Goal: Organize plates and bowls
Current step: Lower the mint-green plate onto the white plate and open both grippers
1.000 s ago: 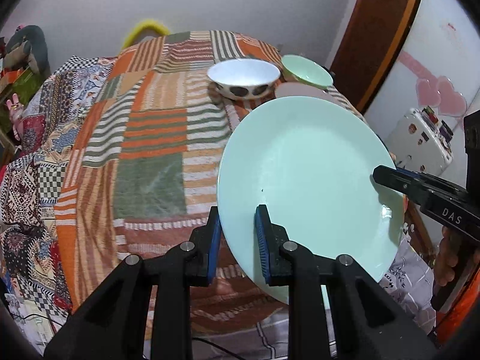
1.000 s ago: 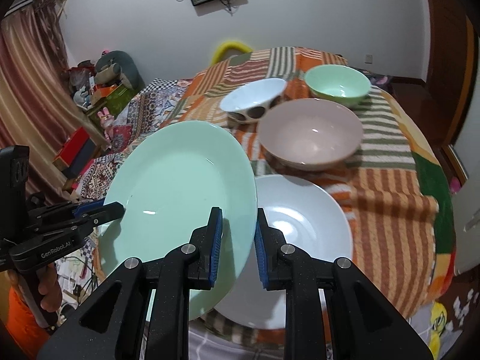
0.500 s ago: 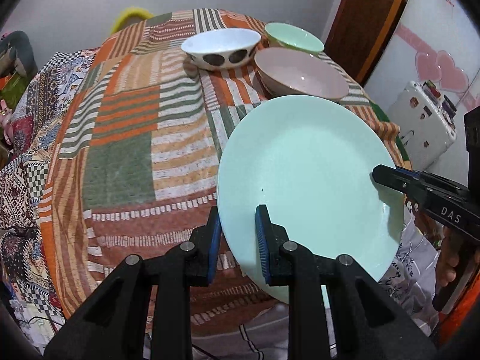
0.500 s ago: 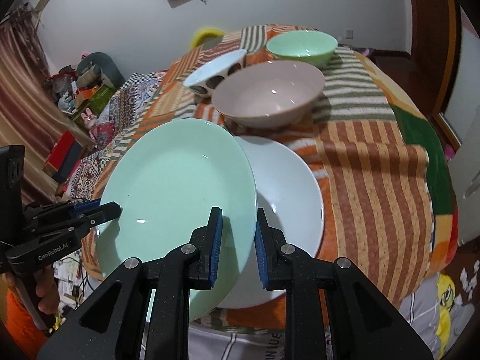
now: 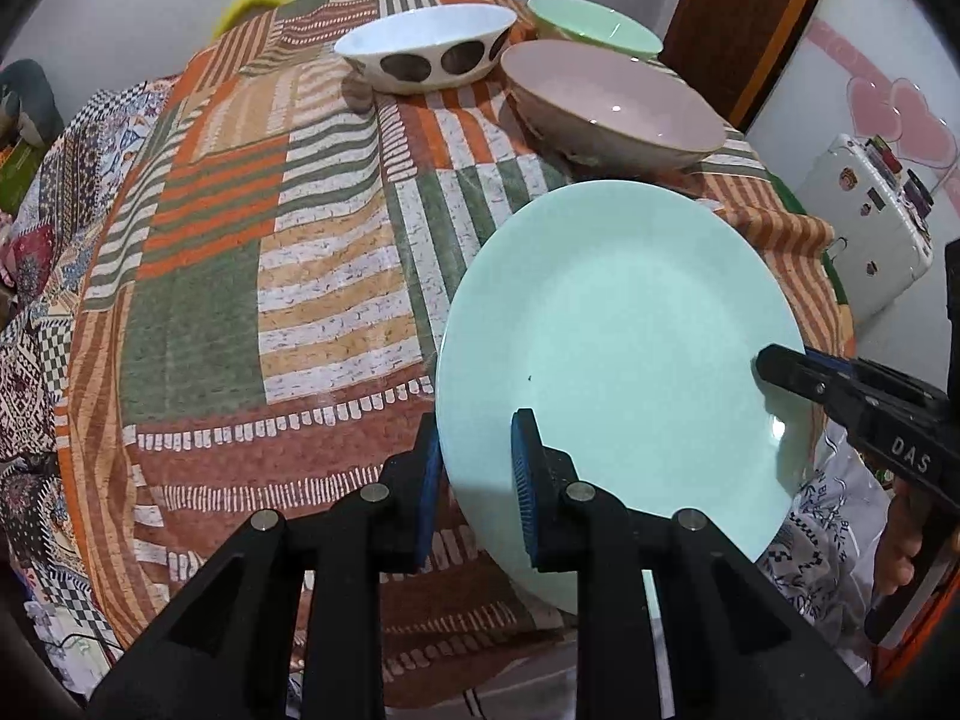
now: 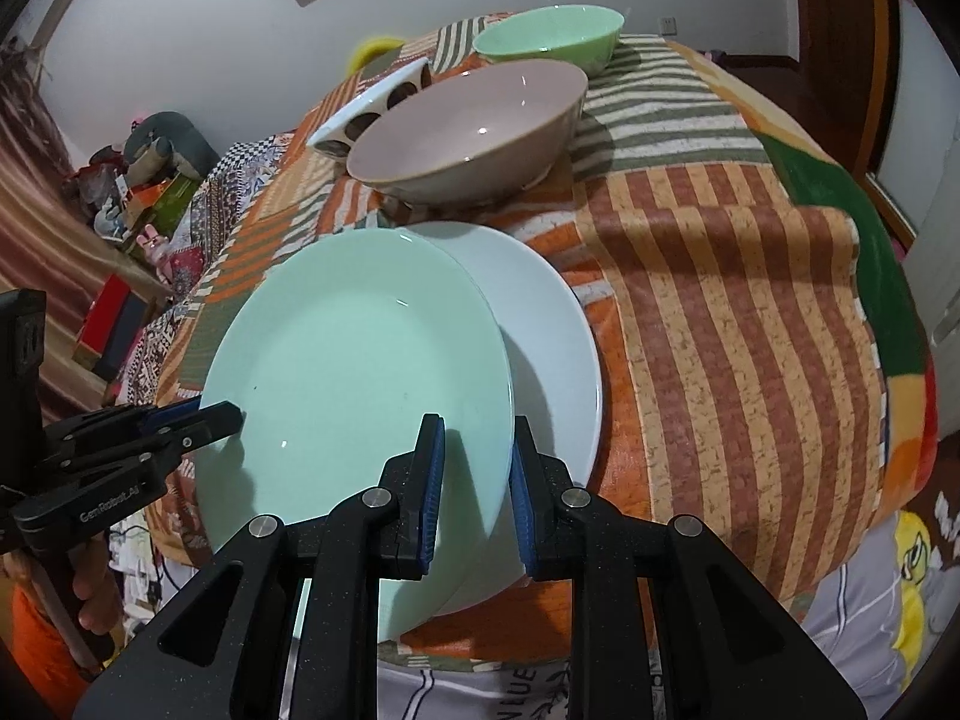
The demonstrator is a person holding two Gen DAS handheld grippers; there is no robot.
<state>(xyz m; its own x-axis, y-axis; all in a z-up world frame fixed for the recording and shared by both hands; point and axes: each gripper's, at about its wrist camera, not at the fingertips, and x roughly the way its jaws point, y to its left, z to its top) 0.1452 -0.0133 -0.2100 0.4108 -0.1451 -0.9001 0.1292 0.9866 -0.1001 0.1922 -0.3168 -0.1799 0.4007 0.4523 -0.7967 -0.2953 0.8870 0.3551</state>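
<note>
A mint-green plate (image 5: 618, 348) is held by both grippers, one on each side of its rim. My left gripper (image 5: 474, 480) is shut on its left edge. My right gripper (image 6: 474, 480) is shut on its right edge; it also shows in the left wrist view (image 5: 780, 366). In the right wrist view the green plate (image 6: 360, 372) hangs just above and left of a white plate (image 6: 552, 336) lying on the table. Behind stand a pinkish-brown bowl (image 6: 474, 126), a green bowl (image 6: 549, 36) and a white bowl with dark ovals (image 5: 429, 51).
The round table wears a striped patchwork cloth (image 5: 240, 252) that drapes over its edge. A wooden door (image 5: 756, 18) and a small white case (image 5: 864, 228) are at the right. Cluttered toys and boxes (image 6: 138, 180) sit beyond the table at the left.
Both grippers have carried the green plate forward and lower towards the table. It now overlaps more of the white plate, and the bowls appear closer.
</note>
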